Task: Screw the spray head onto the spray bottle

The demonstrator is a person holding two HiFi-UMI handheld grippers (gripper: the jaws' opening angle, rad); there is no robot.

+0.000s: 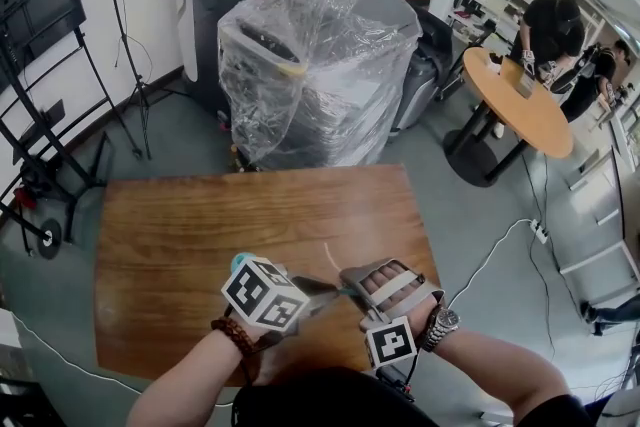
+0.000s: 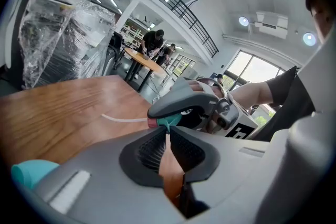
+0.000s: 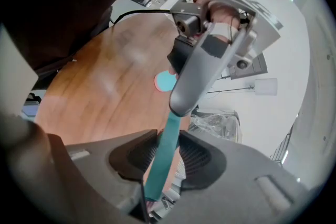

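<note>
Nothing is screwed on yet: over the table's (image 1: pixel 250 215) 6 o'clock edge the left gripper (image 2: pixel 168 136) pinches the teal head (image 3: pixel 167 139), tube (image 2: pixel 123 119) pointing to 12 o'clock, the right gripper (image 3: pixel 163 160) stands half-open around it, and no bottle shows.

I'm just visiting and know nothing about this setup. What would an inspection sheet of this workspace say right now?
Surface: brown wooden table, with both grippers over its near edge.
Job's things: teal spray head with thin white tube, between the grippers; bottle not clearly seen.
Clutter: small teal round thing beside the left gripper; unclear what it is.
Grippers: left gripper jaws shut on the spray head; right gripper jaws partly apart around it, grip unclear.
Cables: white cable on the floor.
Surroundings: plastic-wrapped machine; people at a round table.
</note>
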